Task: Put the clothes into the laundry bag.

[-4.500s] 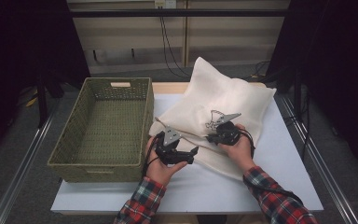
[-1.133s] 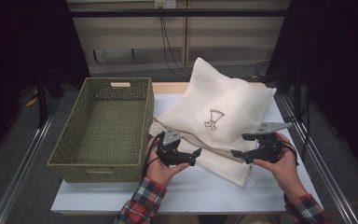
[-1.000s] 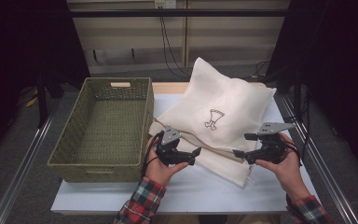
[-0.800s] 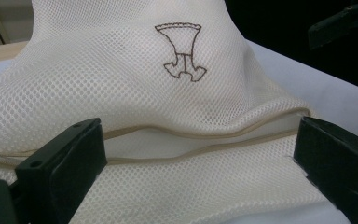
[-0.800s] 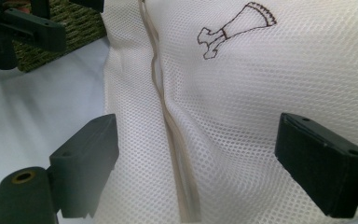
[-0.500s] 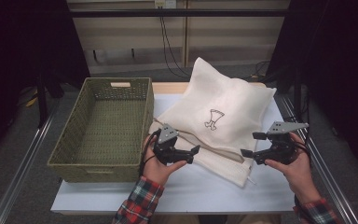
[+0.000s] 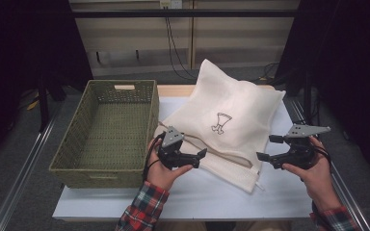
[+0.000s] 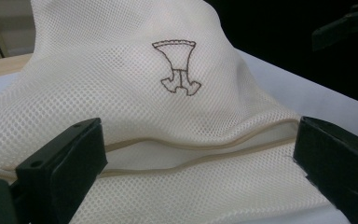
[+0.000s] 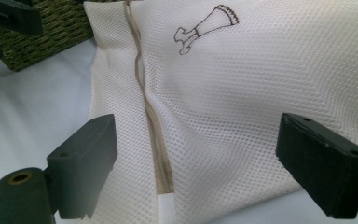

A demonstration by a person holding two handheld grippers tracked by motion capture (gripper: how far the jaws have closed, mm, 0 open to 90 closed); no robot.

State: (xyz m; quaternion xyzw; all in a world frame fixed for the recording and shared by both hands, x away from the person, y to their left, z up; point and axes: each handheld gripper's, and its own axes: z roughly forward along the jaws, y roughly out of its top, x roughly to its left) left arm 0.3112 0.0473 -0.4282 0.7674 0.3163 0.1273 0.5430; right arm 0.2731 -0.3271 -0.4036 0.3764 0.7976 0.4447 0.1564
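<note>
While it lies spread across the middle and upper right of the white table in the high view, the cream mesh bag rests flat on its lower part and bulges up toward the top of the frame, with a small brown embroidered emblem near its centre. A tan zipper line runs across the lower part of the bag; in the right gripper view it ends at a white tab at the bottom edge of the frame.

The left gripper sits at the bag's lower left edge, jaws spread wide, with the mesh and zipper seen between them in the left gripper view; whether the jaw tips touch the fabric is hard to tell. The right gripper is held just off the bag's lower right corner, jaws likewise wide apart and holding nothing.

A green woven basket stands to the left of the bag, its right wall just beside the bag's edge.
</note>
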